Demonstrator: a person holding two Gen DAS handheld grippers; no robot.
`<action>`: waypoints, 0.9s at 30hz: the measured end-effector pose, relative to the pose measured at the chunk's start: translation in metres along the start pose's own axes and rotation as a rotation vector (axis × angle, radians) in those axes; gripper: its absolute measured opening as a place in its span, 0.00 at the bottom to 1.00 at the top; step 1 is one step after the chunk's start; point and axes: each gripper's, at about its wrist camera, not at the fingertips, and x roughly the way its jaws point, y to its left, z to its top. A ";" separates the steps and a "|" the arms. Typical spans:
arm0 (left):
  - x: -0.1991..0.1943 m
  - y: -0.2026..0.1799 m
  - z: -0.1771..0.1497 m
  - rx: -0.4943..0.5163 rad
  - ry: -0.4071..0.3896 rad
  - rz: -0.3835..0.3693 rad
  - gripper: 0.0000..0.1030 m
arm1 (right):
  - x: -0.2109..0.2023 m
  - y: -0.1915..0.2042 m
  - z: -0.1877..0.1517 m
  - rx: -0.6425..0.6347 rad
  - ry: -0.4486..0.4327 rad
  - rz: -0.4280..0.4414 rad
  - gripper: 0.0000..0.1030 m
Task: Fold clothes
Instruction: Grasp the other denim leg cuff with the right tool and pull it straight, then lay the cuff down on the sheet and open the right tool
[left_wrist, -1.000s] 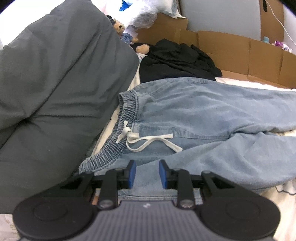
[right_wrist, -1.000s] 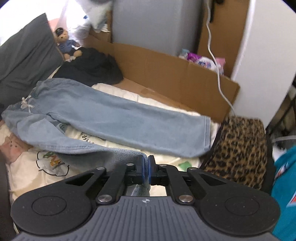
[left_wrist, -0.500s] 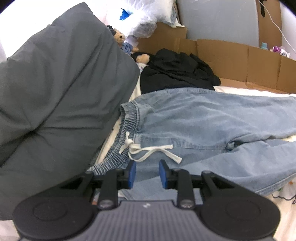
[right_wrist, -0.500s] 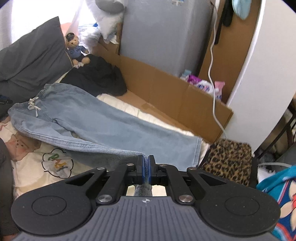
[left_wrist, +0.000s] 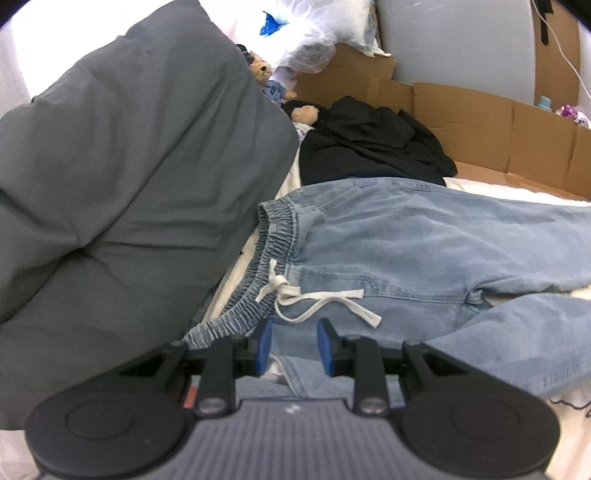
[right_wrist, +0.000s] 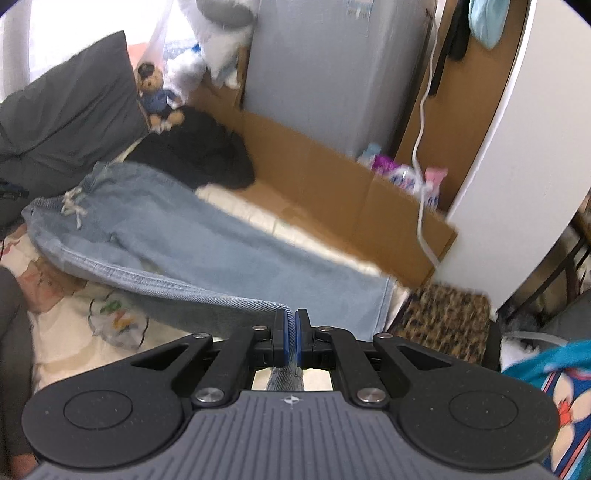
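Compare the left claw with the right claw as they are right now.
The left claw stands open above the jeans' waistband, pinching nothing; the right claw is shut on a trouser-leg hem. The left claw faces the drawstring end; the right claw holds the opposite end, lifted off the bed. Both have blue pads.

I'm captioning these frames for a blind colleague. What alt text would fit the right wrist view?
The right tool is clamped shut on the hem of one leg of light blue jeans, lifting it off a bed. The other leg lies flat, waistband near a grey pillow, beside a black garment and a teddy bear.
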 end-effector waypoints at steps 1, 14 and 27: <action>0.001 0.001 -0.001 -0.001 0.003 0.002 0.29 | 0.004 -0.001 -0.006 0.007 0.022 0.007 0.02; 0.029 0.026 -0.021 -0.087 0.092 0.019 0.29 | 0.048 -0.040 -0.075 0.275 0.216 0.043 0.44; 0.052 0.032 -0.035 -0.086 0.143 0.050 0.30 | 0.162 -0.051 -0.193 0.599 0.331 -0.007 0.53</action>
